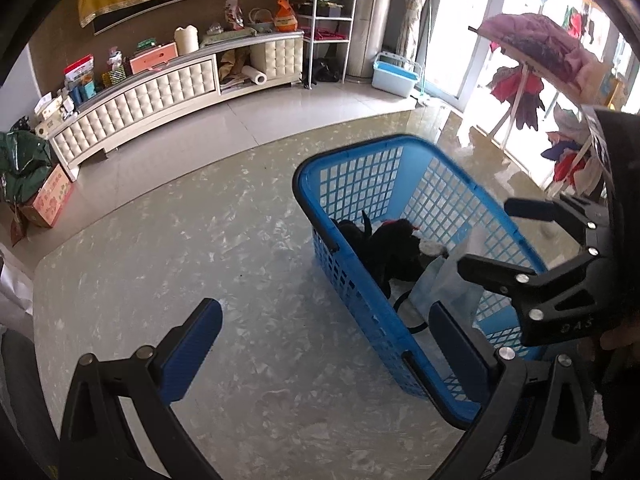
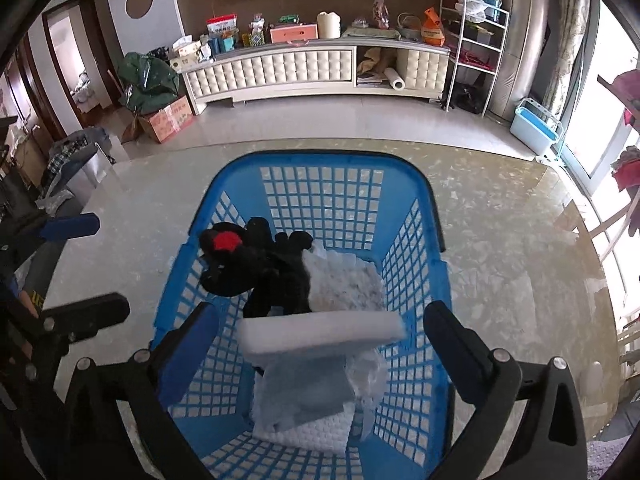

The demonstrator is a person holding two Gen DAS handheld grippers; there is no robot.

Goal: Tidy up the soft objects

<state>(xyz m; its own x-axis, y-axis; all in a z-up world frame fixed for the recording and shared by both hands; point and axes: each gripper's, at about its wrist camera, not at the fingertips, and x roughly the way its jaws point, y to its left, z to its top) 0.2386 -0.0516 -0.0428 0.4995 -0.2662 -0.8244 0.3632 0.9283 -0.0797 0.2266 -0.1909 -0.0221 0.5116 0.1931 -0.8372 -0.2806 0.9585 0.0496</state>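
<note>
Both claws gape above blue basket (image 2: 430, 216); no legible writing.

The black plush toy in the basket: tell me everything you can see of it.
The black plush toy looks like fuzzy dark fabric with floppy limbs and a red patch at its head end. It lies slumped inside the blue basket, against the left wall, partly on a white quilted cloth. Neither gripper touches it; the right gripper hangs open above the basket.

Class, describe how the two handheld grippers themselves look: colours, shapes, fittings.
The left gripper and right gripper match: black angular frames, silver round bolts, two flat fingers with blue ribbed pads. Faint embossed lettering marks the right one's body. No cables show.
</note>
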